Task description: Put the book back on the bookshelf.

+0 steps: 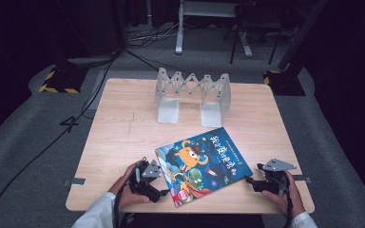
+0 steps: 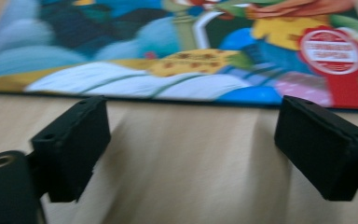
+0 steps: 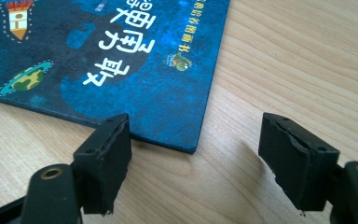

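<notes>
1. Pale wood makes up the surface point(image 1: 123, 137), which stands on a grey floor point(image 1: 24, 142) with black cables trailing across it at the far left.
2. At the near left edge, the person's left hand point(image 1: 126, 187), in a white sleeve point(image 1: 95, 213), holds the left gripper point(image 1: 164, 192) low over the surface. It points toward the left edge of the picture book point(image 1: 204, 164).
3. In the left gripper view its fingers point(image 2: 72, 144) stand wide apart with bare wood between them. The book's edge point(image 2: 168, 95) lies just ahead of the tips, apart from them, so nothing is gripped.
4. The picture book lies flat and closed on the near half of the surface, turned at an angle, between the two grippers. Its cover is dark blue with cartoon figures, an orange creature and a red seal near the corner closest to the left gripper.
5. Behind the book, well apart from it at the far side, stands a clear folding book rack point(image 1: 192, 95) with zigzag links between its two upright ends.
6. At the near right, the right hand point(image 1: 285, 192) holds the right gripper point(image 1: 249, 181), aimed at the book's right corner.
7. In the right gripper view its fingers point(image 3: 105, 158) are spread wide and hold nothing. The book's corner point(image 3: 186, 140) lies on the wood just ahead of the gap, near the left-hand finger; whether that finger touches the edge I cannot tell.
</notes>
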### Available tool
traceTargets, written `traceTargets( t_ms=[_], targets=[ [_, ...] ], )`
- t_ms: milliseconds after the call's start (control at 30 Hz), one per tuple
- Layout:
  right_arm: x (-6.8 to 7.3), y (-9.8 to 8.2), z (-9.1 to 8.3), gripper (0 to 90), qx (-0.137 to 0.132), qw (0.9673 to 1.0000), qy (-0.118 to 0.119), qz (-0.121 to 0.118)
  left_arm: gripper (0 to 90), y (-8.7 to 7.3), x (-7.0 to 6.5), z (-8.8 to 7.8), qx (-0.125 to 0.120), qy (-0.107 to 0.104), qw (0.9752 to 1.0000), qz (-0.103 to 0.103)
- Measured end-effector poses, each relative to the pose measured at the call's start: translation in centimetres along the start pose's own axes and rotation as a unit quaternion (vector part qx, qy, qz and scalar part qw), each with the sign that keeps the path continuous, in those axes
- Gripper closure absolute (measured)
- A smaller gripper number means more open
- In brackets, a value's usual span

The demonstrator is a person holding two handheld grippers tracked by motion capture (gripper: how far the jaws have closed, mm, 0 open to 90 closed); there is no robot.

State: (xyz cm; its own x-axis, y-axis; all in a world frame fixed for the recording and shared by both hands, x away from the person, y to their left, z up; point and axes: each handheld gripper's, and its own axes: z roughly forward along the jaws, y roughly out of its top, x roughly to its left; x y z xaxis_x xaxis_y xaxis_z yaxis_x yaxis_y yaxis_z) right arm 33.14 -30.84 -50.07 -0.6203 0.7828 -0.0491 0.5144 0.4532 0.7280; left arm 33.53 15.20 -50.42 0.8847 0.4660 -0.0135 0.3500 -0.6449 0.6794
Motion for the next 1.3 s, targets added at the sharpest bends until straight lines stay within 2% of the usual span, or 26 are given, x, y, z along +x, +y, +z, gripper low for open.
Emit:
traceTargets(
  t_ms=[67,200,467,533,567,600,633,700,733,867,933,1000,1100,1167,1233,1300],
  targets=[
    [-0.1,-0.1,-0.1,26.0,0.000,1.0000,-0.003,0.002,12.0,-0.2,1.0,-0.2,-0.003,0.014,0.9996,-0.022],
    [-0.3,-0.2,-0.1,25.9,0.000,0.9999,-0.007,0.009,14.9,-0.5,3.2,-0.5,-0.007,0.035,0.9984,-0.043],
    [-0.5,-0.3,-0.2,25.6,0.000,0.9998,-0.017,0.013,16.5,0.3,5.1,-0.1,-0.004,0.032,0.9986,-0.042],
    [-0.5,-0.3,-0.3,25.6,0.001,0.9997,-0.021,0.015,20.8,0.5,5.4,0.0,-0.013,0.035,0.9988,-0.030],
    [-0.6,-0.3,-0.3,25.6,0.000,0.9996,-0.021,0.016,21.9,0.6,5.5,0.0,-0.015,0.033,0.9988,-0.031],
    [-0.6,-0.4,-0.3,25.7,-0.001,0.9996,-0.022,0.020,20.3,0.9,5.9,0.1,-0.020,0.019,0.9989,-0.038],
    [-0.6,-0.4,-0.3,25.7,-0.001,0.9996,-0.022,0.020,19.2,0.9,5.9,0.1,-0.020,0.019,0.9989,-0.038],
    [-0.7,-0.5,-0.3,25.8,-0.003,0.9996,-0.021,0.020,19.3,1.5,6.1,-0.1,-0.048,0.013,0.9980,-0.040],
    [-0.7,-0.5,-0.3,25.8,-0.004,0.9995,-0.021,0.021,19.3,1.8,6.0,-0.1,-0.058,0.023,0.9974,-0.036],
    [-0.6,-0.5,-0.4,26.4,-0.003,0.9995,-0.024,0.019,18.1,2.9,6.5,0.7,-0.041,0.023,0.9982,-0.038],
    [-0.5,-0.5,-0.4,26.7,-0.004,0.9995,-0.026,0.018,18.1,3.2,6.8,1.2,-0.047,0.037,0.9972,-0.045],
    [-0.5,-0.5,-0.4,26.7,-0.004,0.9995,-0.026,0.017,17.8,3.6,7.3,1.7,-0.038,0.030,0.9973,-0.055],
    [-0.6,-0.5,-0.4,26.6,-0.003,0.9995,-0.024,0.018,17.2,4.0,7.6,2.4,-0.020,0.034,0.9981,-0.048],
    [-0.6,-0.5,-0.4,26.0,-0.002,0.9995,-0.024,0.019,15.6,4.2,7.7,2.9,-0.020,0.029,0.9982,-0.049],
    [-0.6,-0.5,-0.4,26.1,-0.002,0.9995,-0.025,0.019,16.1,4.3,8.0,3.2,-0.020,0.015,0.9980,-0.057],
    [-0.6,-0.4,-0.4,26.2,-0.001,0.9996,-0.024,0.017,17.9,4.4,7.9,3.3,-0.020,-0.006,0.9982,-0.057]
  ],
)
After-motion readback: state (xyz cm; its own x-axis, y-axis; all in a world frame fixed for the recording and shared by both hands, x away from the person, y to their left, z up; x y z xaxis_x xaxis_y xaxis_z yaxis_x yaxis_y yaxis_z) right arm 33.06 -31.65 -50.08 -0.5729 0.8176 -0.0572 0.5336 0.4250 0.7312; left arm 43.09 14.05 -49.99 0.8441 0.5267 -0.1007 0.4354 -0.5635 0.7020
